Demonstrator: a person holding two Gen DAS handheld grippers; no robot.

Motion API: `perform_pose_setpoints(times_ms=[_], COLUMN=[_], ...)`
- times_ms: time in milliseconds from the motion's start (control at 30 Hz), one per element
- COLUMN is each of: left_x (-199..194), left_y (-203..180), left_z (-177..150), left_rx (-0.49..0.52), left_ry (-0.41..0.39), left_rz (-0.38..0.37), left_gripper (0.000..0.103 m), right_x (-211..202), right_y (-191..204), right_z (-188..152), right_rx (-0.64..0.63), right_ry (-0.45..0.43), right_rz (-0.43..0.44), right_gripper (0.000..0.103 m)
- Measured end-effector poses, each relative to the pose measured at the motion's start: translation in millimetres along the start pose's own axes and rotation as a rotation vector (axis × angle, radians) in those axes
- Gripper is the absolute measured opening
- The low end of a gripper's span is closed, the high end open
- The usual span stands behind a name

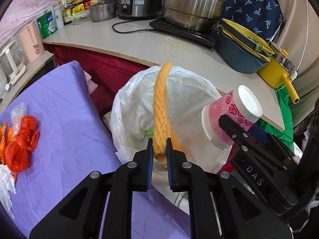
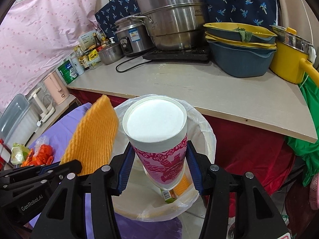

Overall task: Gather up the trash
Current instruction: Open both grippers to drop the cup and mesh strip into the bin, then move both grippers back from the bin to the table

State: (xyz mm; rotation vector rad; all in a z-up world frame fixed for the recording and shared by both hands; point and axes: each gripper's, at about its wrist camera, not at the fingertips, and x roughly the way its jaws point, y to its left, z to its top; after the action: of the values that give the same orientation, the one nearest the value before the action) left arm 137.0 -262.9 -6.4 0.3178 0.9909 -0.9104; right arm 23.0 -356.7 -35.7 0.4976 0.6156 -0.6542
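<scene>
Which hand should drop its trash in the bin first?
Probably right: its gripper holds the paper cup directly over the lined bin. The left's foam net hangs by the rim.

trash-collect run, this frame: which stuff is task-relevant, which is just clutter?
Job:
- orange foam net, in left tool
- paper cup, in right tool
- lined trash bin
- orange plastic bag on the purple cloth

Clutter:
- steamer pot
- rice cooker
- stacked basins
- yellow pot
</scene>
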Motion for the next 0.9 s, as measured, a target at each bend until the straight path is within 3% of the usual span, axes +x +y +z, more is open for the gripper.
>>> perform_pose_setpoints(times_ms=[100, 167, 233, 900], left_x=[4, 3, 1, -61], left_y=[6, 10, 12, 57], left_z=[1, 1, 1, -10], left_rx=[-0.025, -0.038, -0.043, -0.101], left_ry=[0.007, -0.001, -0.009, -0.133], left_rz=[-0.015, -0.017, -0.014, 0.098], left_gripper=[0.038, 0.043, 0.044, 0.052], right_x=[2, 2, 0, -51], right_y=[0, 1, 4, 61], right_z=[1, 2, 4, 17], right_rx=[0.007, 0.004, -0.002, -0.070], right_ry=[-0.002, -0.007, -0.015, -0.093], right_rz=[0.000, -0.002, 0.001, 0.068], right_gripper=[0.052, 0.053, 0.058, 0.066])
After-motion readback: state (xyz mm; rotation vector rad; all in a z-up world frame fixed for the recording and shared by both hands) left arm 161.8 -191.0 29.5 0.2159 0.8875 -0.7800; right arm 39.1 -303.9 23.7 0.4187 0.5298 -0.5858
